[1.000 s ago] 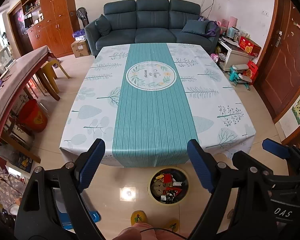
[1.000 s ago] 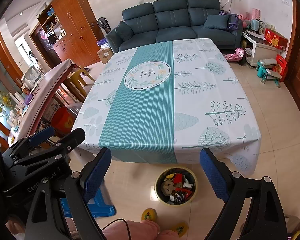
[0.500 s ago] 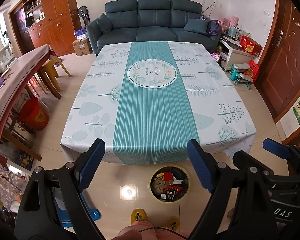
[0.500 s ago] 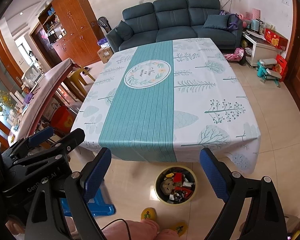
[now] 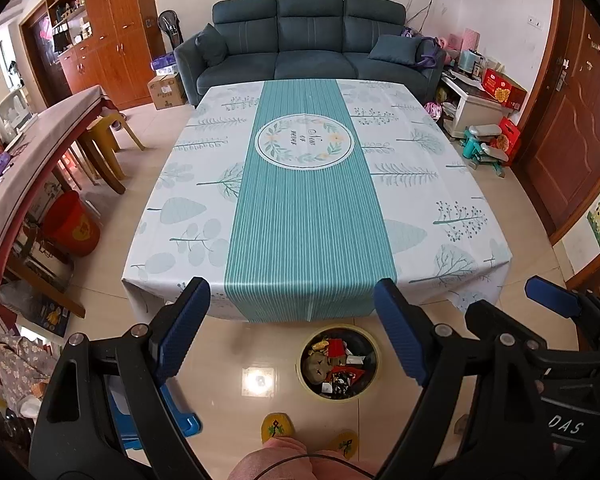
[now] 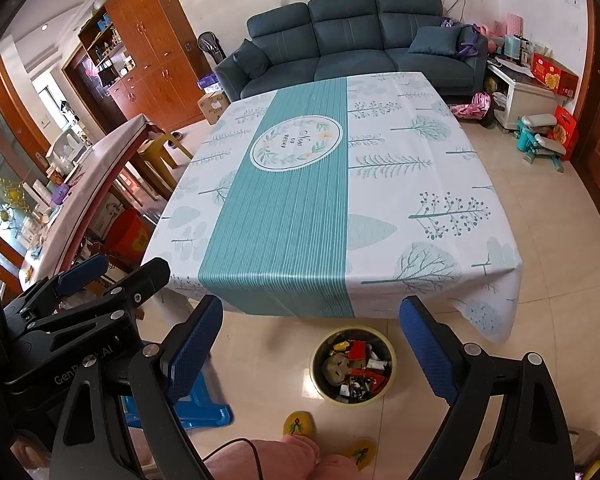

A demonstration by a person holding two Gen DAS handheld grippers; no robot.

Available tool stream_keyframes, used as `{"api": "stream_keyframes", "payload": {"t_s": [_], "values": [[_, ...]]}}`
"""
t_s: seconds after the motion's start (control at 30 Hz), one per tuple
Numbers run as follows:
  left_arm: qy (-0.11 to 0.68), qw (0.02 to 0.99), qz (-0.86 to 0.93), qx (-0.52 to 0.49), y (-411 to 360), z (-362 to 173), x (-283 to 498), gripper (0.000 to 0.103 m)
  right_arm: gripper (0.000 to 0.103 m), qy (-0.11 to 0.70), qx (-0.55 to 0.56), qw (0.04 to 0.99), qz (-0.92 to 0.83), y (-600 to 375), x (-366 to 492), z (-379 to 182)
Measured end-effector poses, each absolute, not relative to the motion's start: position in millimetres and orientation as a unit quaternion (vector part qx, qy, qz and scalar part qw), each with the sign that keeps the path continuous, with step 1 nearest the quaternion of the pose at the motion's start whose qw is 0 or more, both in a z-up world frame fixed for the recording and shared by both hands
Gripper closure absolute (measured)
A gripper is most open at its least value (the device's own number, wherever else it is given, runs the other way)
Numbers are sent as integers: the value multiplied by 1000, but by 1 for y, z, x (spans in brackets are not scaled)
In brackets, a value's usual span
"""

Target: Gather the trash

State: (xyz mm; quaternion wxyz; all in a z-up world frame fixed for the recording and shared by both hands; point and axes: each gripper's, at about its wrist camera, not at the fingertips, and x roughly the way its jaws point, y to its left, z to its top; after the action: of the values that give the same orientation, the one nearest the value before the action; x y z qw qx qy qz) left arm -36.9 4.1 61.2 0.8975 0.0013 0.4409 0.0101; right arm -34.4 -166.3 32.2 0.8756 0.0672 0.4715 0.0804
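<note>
A round yellow-rimmed trash bin (image 5: 337, 397) (image 6: 354, 401) stands on the tiled floor just in front of the table's near edge. It holds red wrappers (image 5: 336, 348) (image 6: 358, 350) and other scraps. My left gripper (image 5: 292, 330) hangs open above and in front of the bin, with nothing between its blue pads. My right gripper (image 6: 312, 344) is also open and holds nothing, framing the same bin. Both point down at the floor, side by side. The left gripper (image 6: 120, 270) shows at the left edge of the right wrist view.
A large table under a teal-striped leaf-print cloth (image 5: 304, 208) (image 6: 284, 216) fills the middle. A blue step stool (image 5: 180, 420) (image 6: 204, 404) lies on the floor at left. The person's yellow slippers (image 5: 276, 428) are below the bin. Red bucket (image 5: 72, 228), a long side table (image 5: 32, 168) and a sofa (image 5: 308, 48) surround the table.
The left wrist view has drifted slightly, so the table's near edge and the bin sit a little higher in frame. Both grippers stay open as before.
</note>
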Motion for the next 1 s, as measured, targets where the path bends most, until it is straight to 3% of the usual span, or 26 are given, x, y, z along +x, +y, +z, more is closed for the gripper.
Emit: {"api": "stream_keyframes", "payload": {"t_s": [1.0], "values": [[440,898,34,-6,-10,65,-45,21,12,473,69,875,81,-164,-33,33]]}}
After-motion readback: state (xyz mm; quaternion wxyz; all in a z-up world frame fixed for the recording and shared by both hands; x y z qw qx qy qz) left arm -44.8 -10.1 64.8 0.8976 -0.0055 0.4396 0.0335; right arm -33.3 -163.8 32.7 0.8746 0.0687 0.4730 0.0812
